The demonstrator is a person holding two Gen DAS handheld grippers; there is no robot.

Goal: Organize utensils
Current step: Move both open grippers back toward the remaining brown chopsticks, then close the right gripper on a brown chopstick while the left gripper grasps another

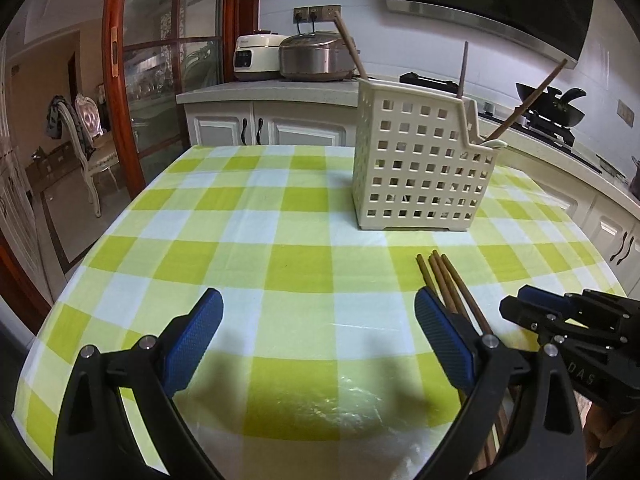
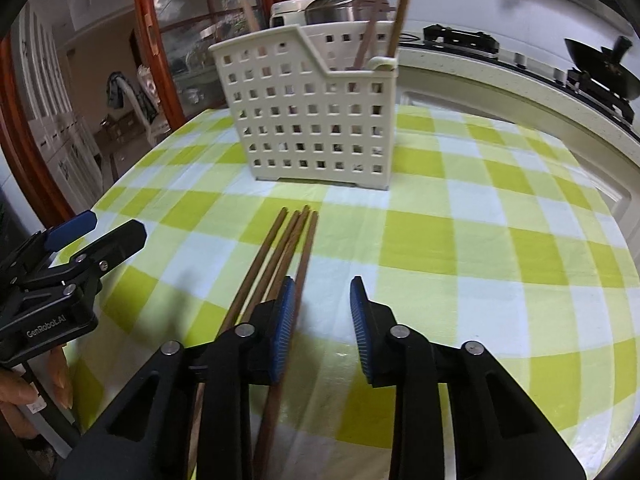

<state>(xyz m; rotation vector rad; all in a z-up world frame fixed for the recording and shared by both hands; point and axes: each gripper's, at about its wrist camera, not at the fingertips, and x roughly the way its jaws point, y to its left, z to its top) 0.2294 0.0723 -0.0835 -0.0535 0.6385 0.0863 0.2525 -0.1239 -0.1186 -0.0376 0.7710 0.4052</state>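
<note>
A cream perforated utensil holder [image 1: 420, 168] stands on the checked tablecloth, with brown chopsticks [image 1: 528, 100] sticking out of it; it also shows in the right wrist view [image 2: 316, 116]. Several brown chopsticks [image 2: 280, 256] lie side by side on the cloth in front of the holder, also seen in the left wrist view [image 1: 448, 280]. My right gripper [image 2: 322, 308] is open and empty, low over the chopsticks, its left finger above them. My left gripper [image 1: 318, 320] is open wide and empty, to the left of the chopsticks.
The green, white and yellow checked tablecloth [image 1: 248, 240] covers the table. A kitchen counter with two rice cookers [image 1: 312, 56] and a wok [image 1: 556, 108] runs behind. A wooden-framed glass door [image 1: 120, 80] stands at the left.
</note>
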